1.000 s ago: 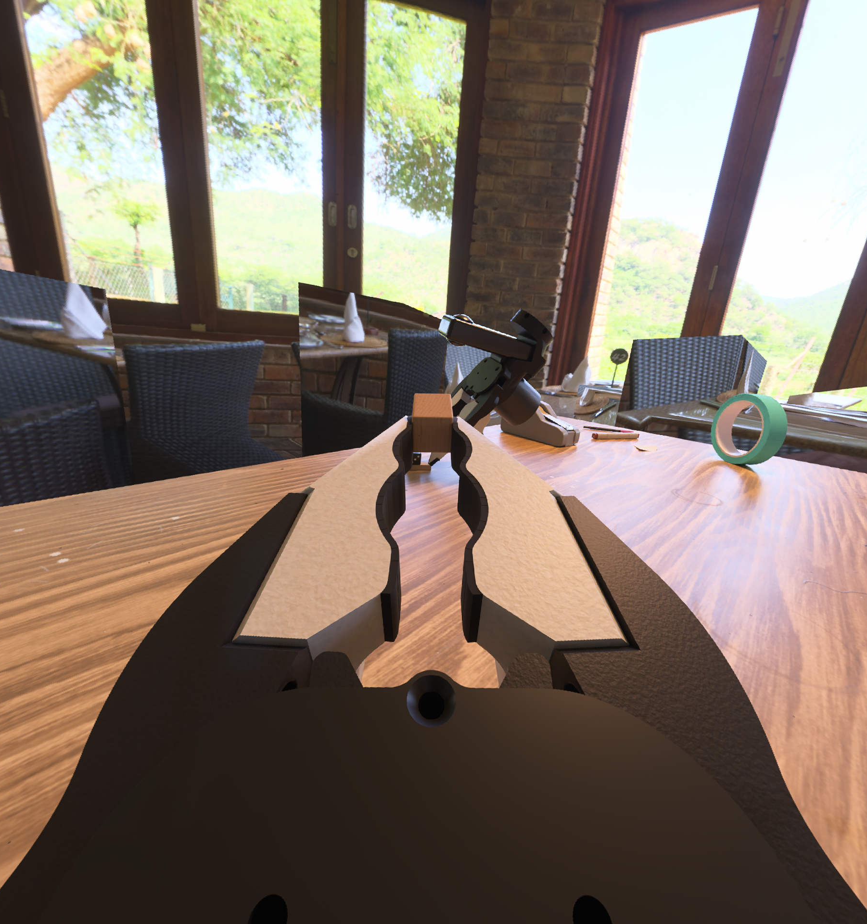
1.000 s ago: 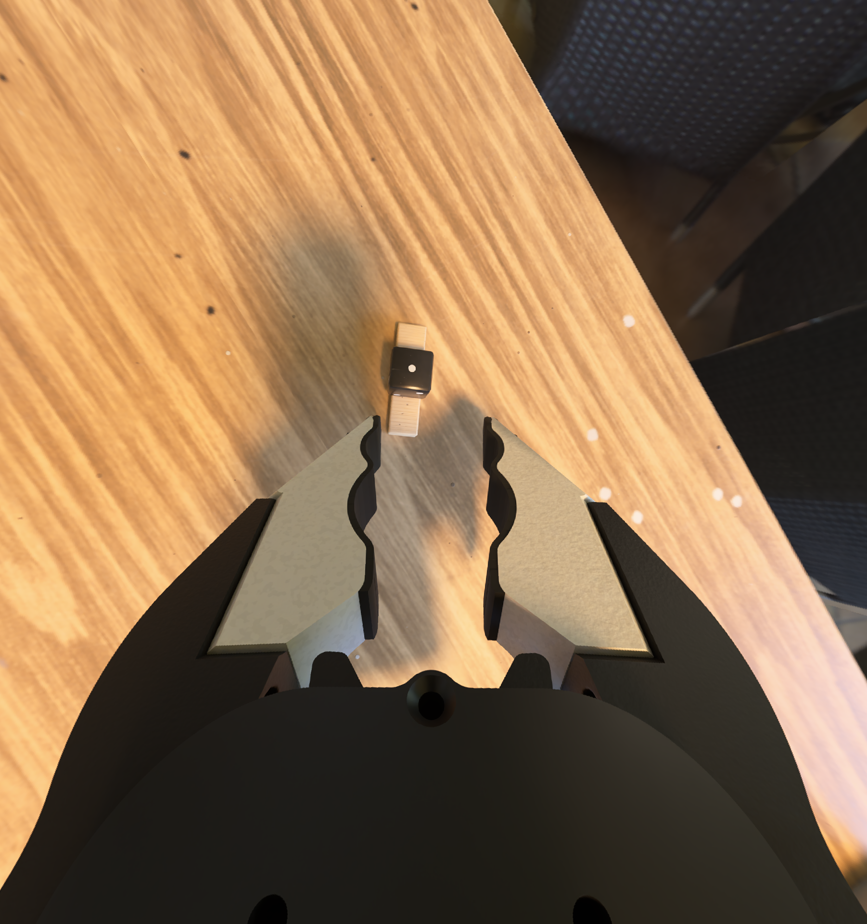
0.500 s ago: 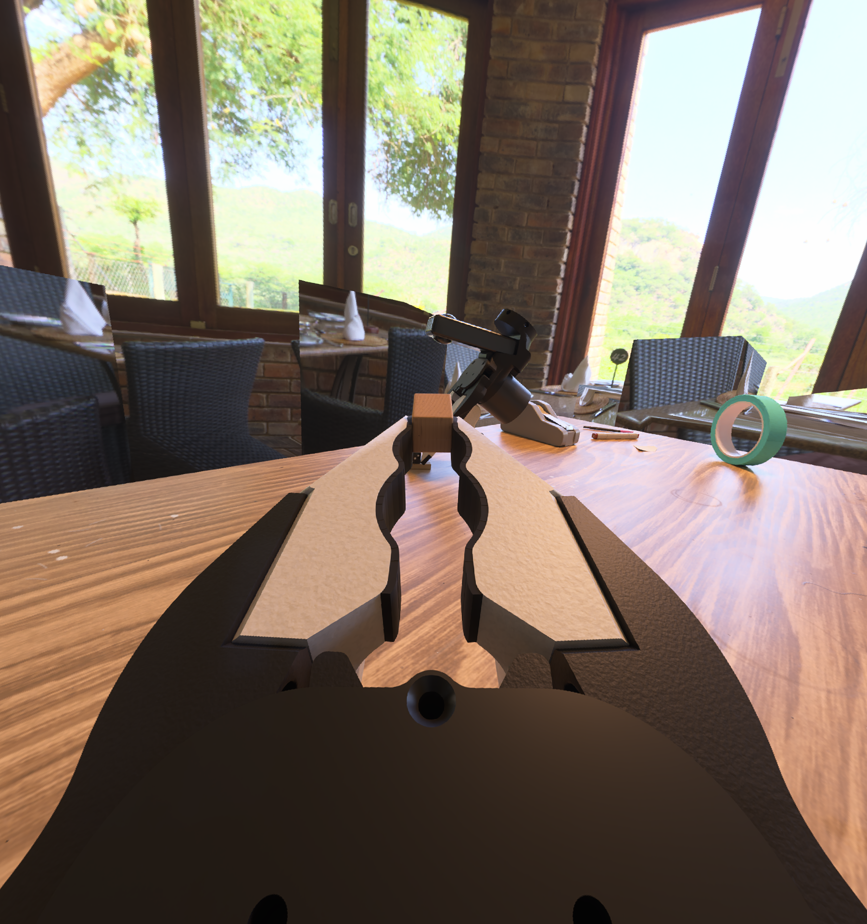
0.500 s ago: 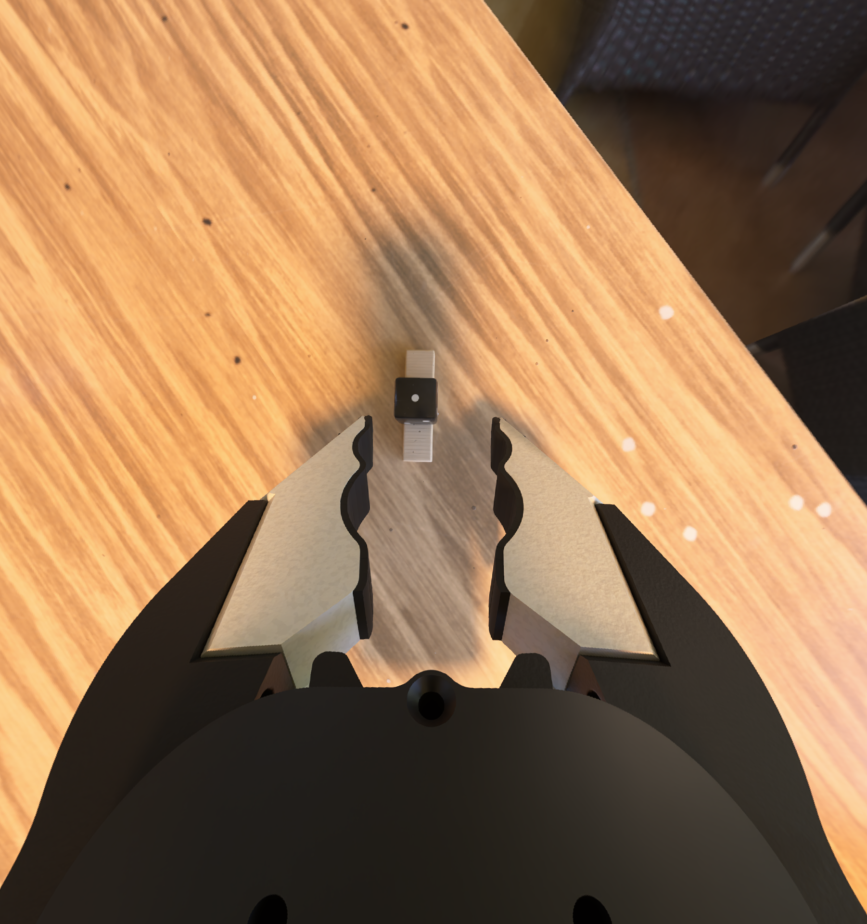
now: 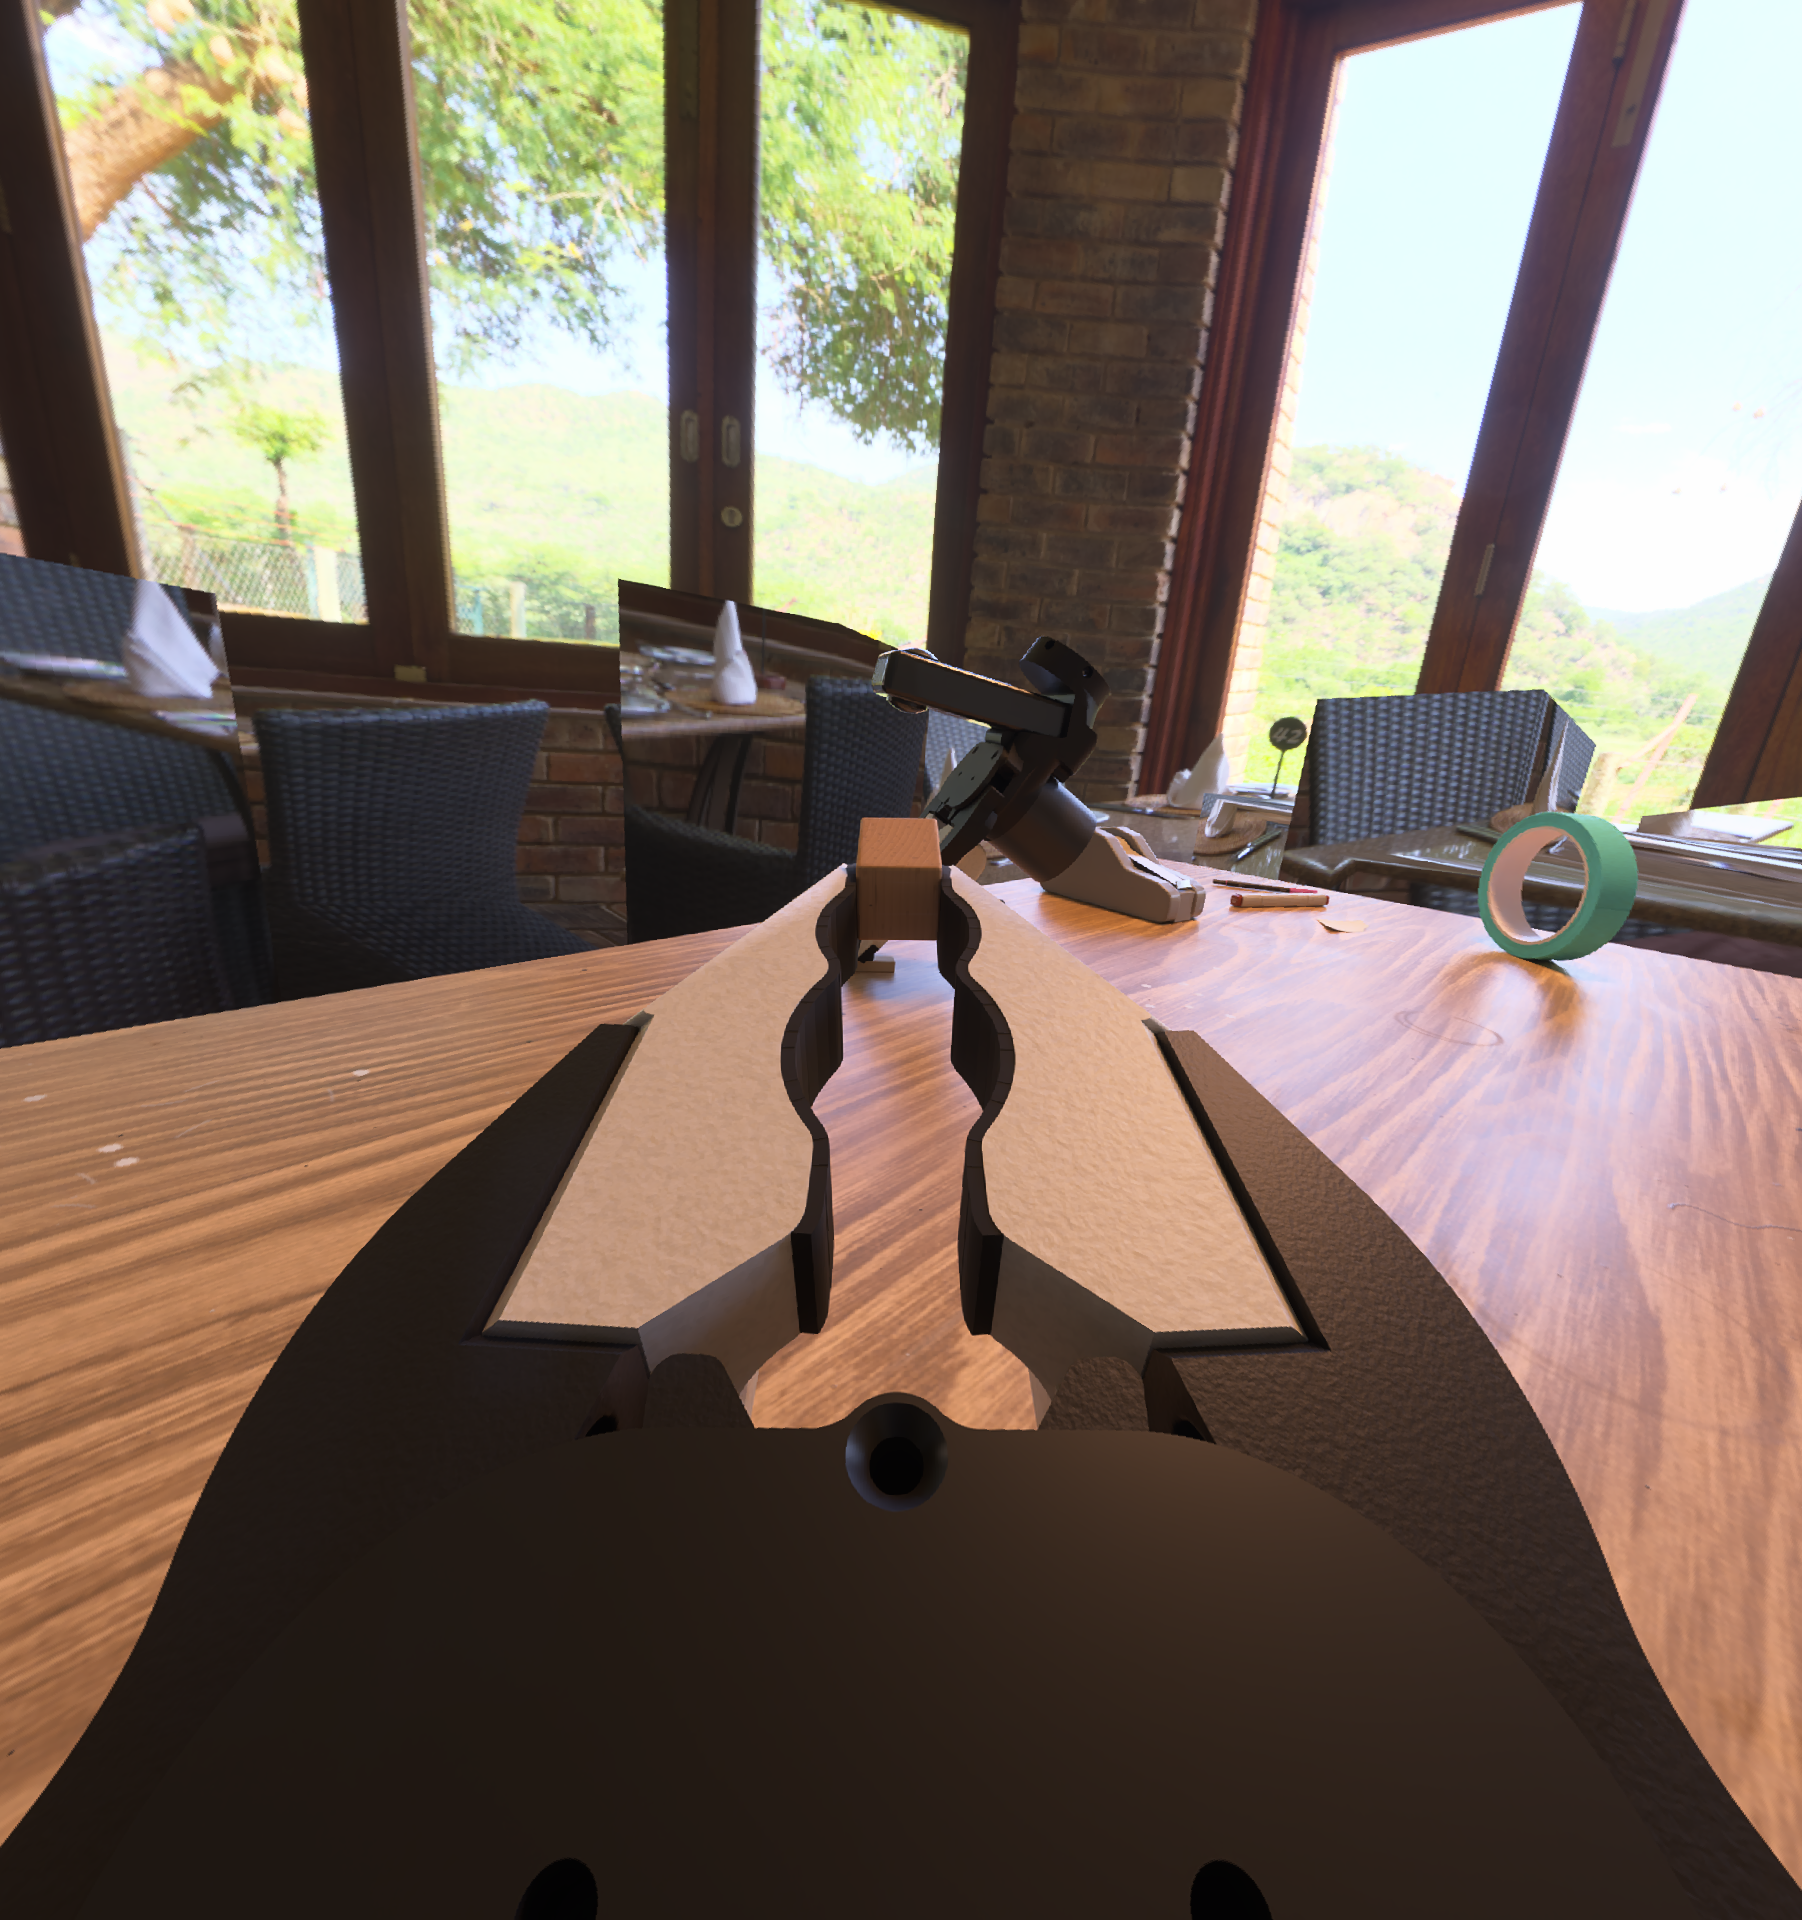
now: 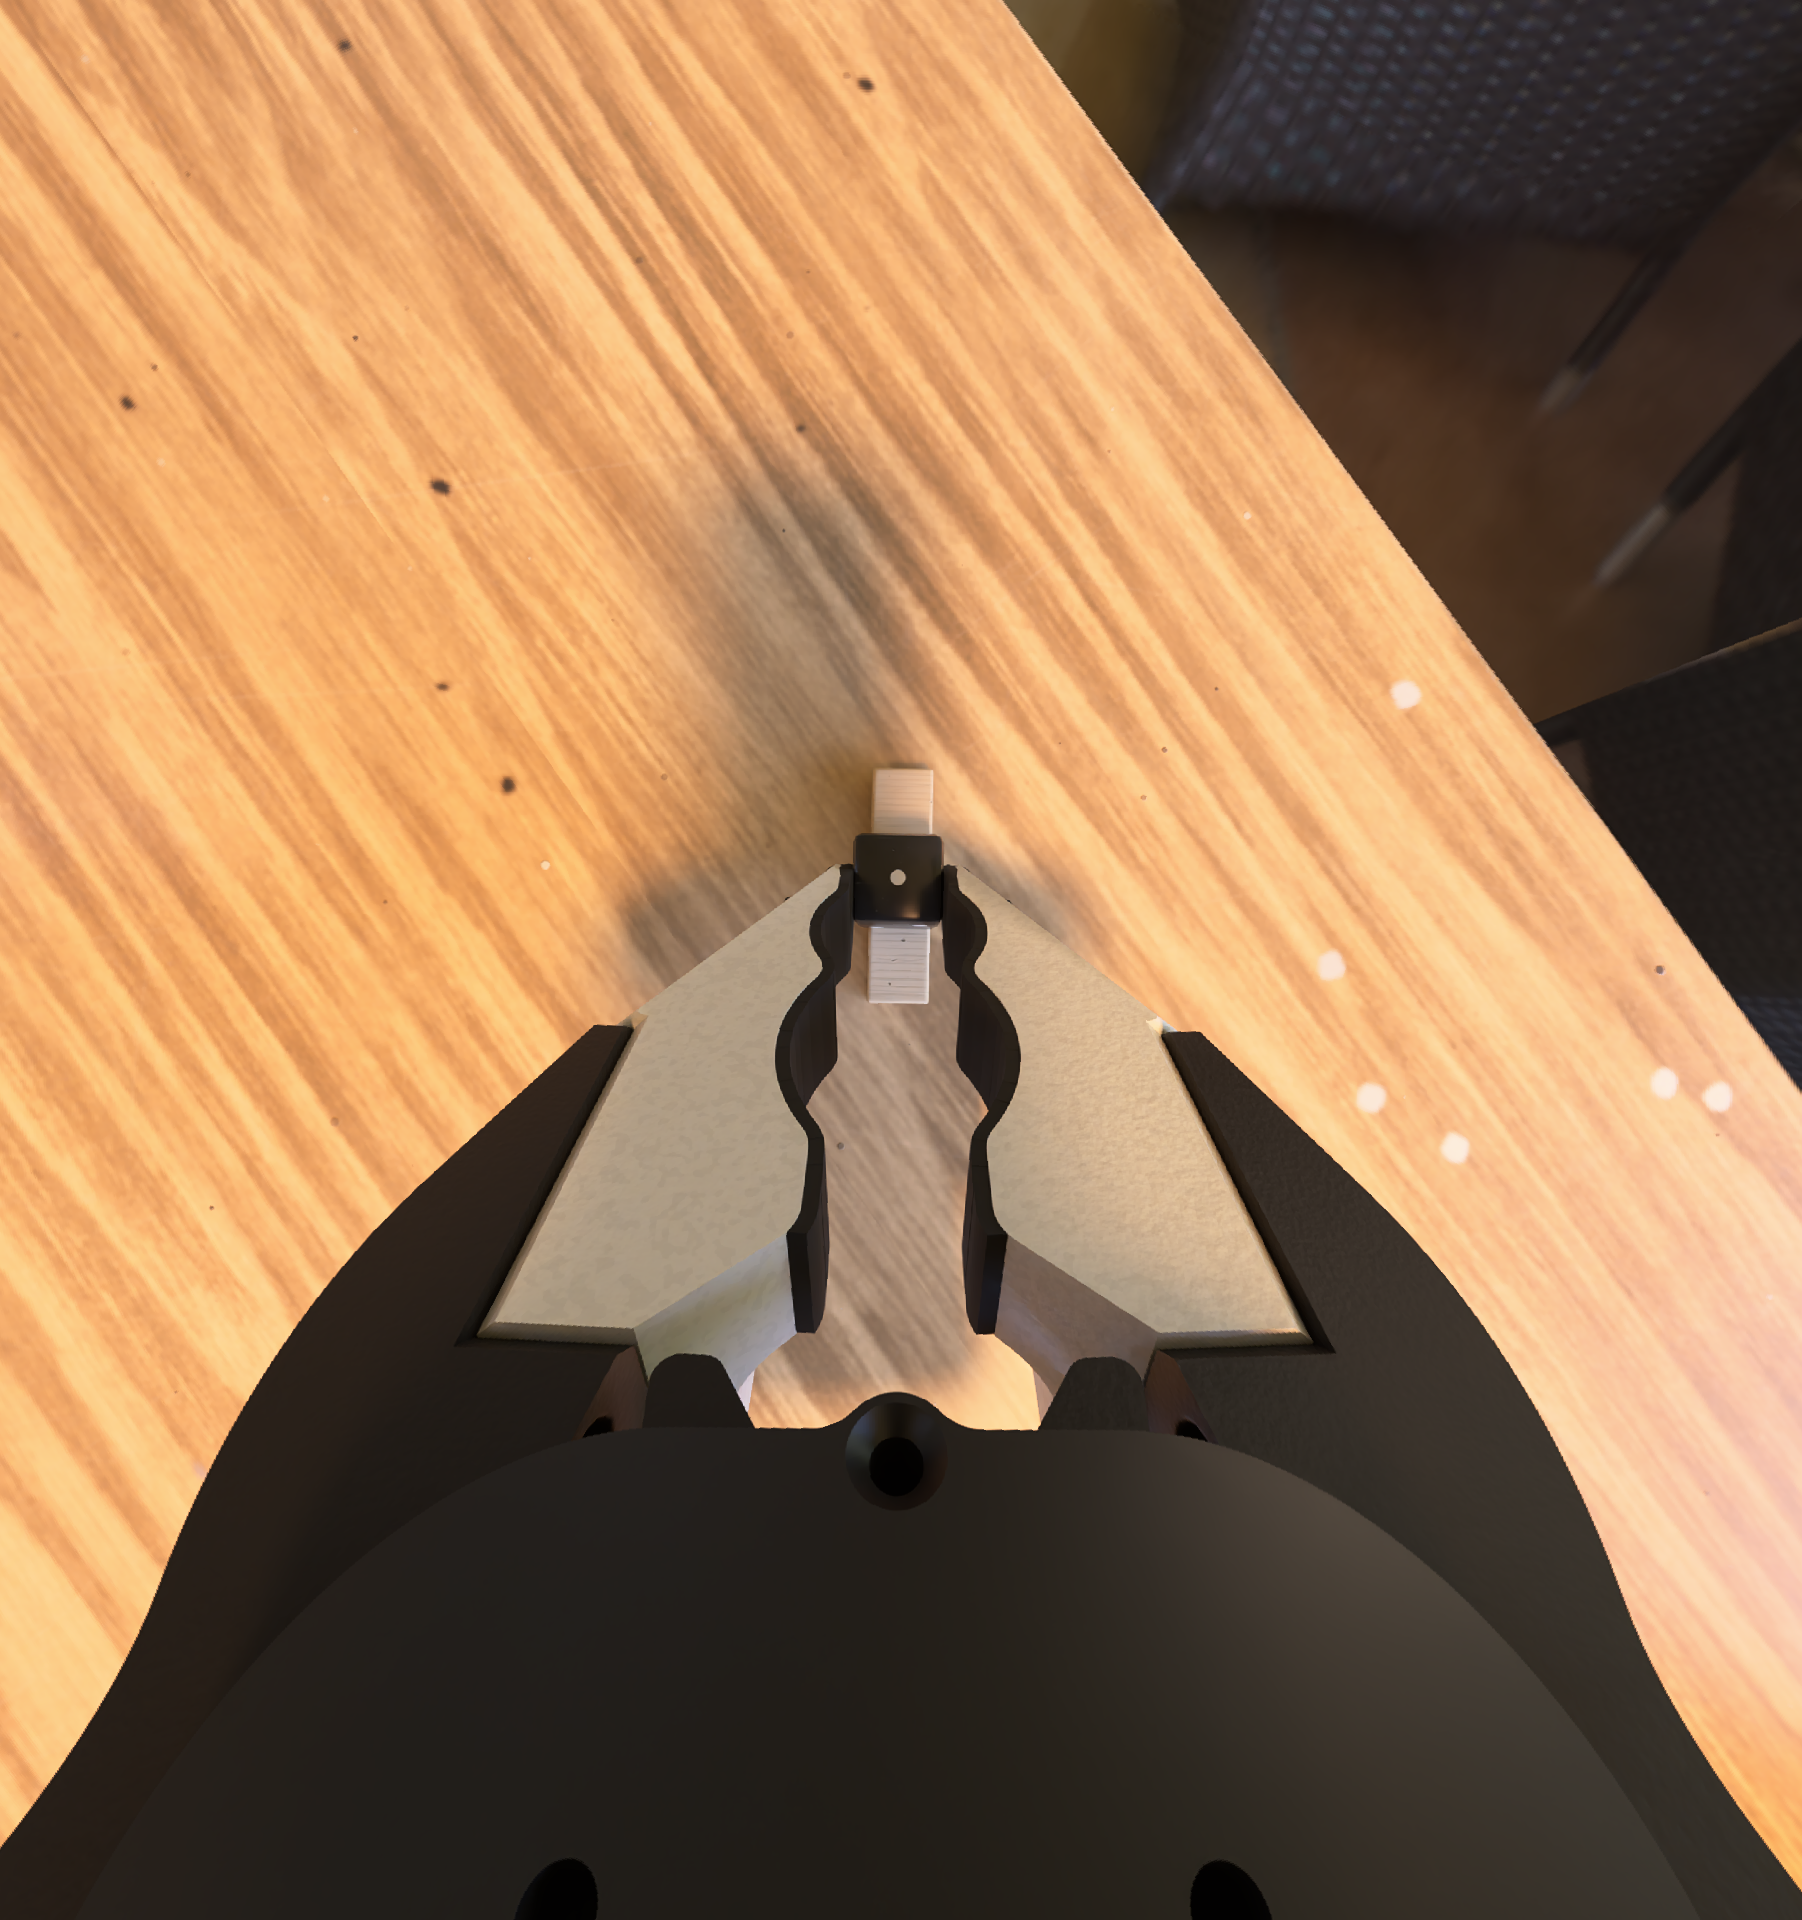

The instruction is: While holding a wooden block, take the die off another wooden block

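Note:
In the left wrist view my left gripper [image 5: 898, 878] is shut on a light brown wooden block [image 5: 898, 875] and holds it above the wooden table [image 5: 1499, 1195]. Beyond it the right gripper [image 5: 990, 748] points down at the table. In the right wrist view my right gripper [image 6: 898, 881] looks straight down, and its fingertips are shut on a black die [image 6: 898, 879] with a white dot on top. The die sits on a pale, thin wooden block [image 6: 900, 966] that lies flat on the table [image 6: 357, 520]. One end of that pale block [image 5: 873, 965] shows under the held block.
A green tape roll [image 5: 1555, 885] stands at the far right of the table. A grey tool [image 5: 1125, 883] and a pencil [image 5: 1276, 900] lie at the far edge. The table edge [image 6: 1448, 613] runs diagonally right of the die, with dark wicker chairs [image 6: 1499, 94] beyond.
My right gripper has moved down and forward over the die, and its fingers have closed from wide open onto the die's sides. My left gripper still holds its block, unmoved.

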